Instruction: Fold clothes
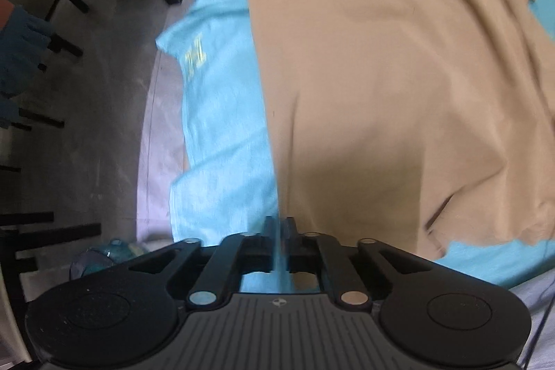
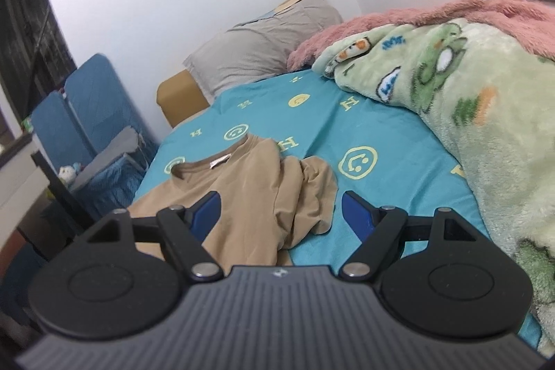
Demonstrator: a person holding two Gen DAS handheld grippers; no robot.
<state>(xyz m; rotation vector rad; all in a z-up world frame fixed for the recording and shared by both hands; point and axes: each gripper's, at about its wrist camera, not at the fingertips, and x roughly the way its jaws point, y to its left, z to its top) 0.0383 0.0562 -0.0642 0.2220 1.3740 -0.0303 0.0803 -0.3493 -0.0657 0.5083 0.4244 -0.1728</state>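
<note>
Lying spread on the turquoise bedsheet printed with yellow smiley faces (image 2: 399,141), the tan short-sleeved cotton T-shirt (image 2: 249,182) has its collar at the far end and its right sleeve bunched into a rumpled heap. The body is mostly flat, with no clean fold visible, so squaring and folding appear to remain. The left gripper (image 1: 279,224) has its fingers pressed together near the shirt's left edge, with a thin strip of blue between them; motion blur hides whether tan fabric is pinched too. The right gripper (image 2: 281,208) hangs above the shirt's near part with its blue-padded fingers wide apart, holding nothing. No basket or box shows; a green cartoon fleece blanket (image 2: 468,113) is heaped at the right.
</note>
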